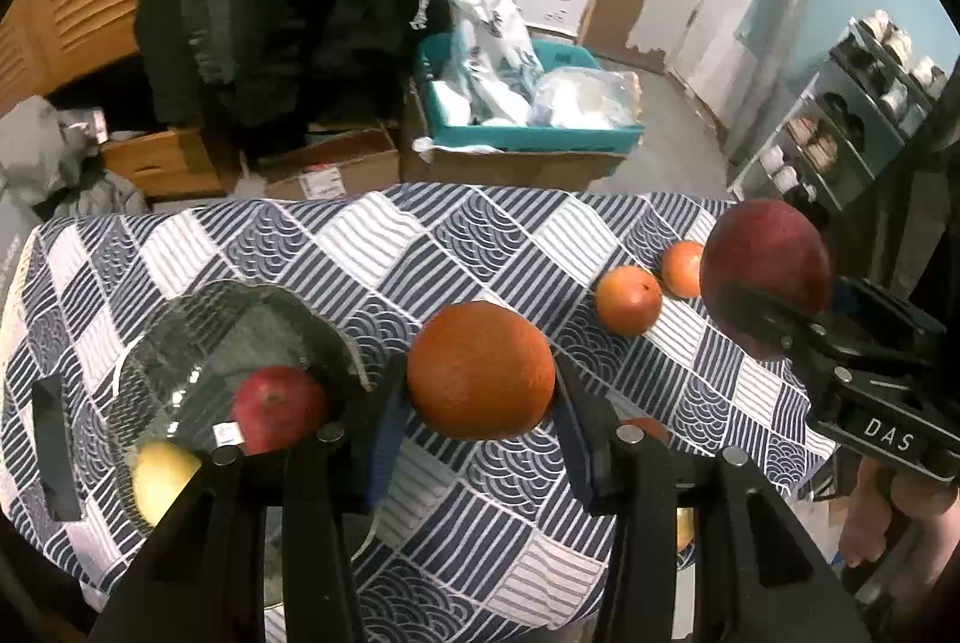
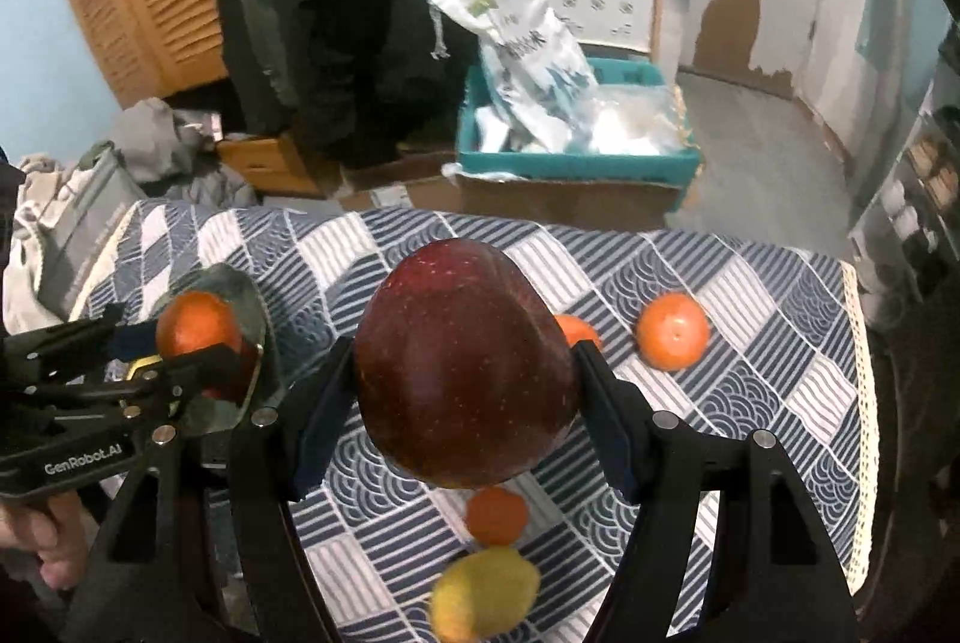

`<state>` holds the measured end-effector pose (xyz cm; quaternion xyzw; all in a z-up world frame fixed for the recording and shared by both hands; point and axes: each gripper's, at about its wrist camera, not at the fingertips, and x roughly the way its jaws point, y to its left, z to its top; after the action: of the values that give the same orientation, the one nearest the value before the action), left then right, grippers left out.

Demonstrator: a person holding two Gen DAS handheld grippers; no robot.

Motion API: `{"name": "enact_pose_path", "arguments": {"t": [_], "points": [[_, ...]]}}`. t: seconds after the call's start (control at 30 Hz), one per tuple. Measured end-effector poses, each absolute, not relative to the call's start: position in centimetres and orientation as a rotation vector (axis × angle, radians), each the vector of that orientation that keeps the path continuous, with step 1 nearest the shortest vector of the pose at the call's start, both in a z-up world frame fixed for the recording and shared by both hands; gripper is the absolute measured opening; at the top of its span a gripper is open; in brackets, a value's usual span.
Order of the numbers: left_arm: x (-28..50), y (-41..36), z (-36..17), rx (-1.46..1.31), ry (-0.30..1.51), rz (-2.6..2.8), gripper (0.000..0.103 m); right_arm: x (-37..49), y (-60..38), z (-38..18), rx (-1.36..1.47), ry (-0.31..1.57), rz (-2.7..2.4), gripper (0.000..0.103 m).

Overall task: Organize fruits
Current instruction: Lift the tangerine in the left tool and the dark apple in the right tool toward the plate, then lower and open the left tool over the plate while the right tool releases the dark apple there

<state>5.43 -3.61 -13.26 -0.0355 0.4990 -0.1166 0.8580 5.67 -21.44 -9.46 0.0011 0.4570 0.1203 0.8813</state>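
My left claw (image 1: 480,391) grips an orange (image 1: 480,370) | my right claw (image 2: 465,391) grips a red apple (image 2: 465,373) | glass bowl (image 1: 180,343) lower left.

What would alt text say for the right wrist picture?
The right claw grips a big dark red apple above a blue-and-white patterned tablecloth. Loose oranges and a yellow fruit lie on it; at left, the left claw holds an orange.
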Motion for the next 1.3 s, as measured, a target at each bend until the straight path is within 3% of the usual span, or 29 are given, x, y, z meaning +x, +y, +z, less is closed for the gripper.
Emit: {"name": "enact_pose_path", "arguments": {"t": [0.83,1.3], "points": [[4.4,5.7,-11.7,-0.159,1.0,-0.092,0.047,6.9,-12.1,-7.7,-0.073,0.919,0.37,0.071],[5.0,10.4,-13.7,-0.217,1.041,-0.007,0.047,8.7,-6.7,-9.5,-0.101,0.972,0.442,0.071]]}}
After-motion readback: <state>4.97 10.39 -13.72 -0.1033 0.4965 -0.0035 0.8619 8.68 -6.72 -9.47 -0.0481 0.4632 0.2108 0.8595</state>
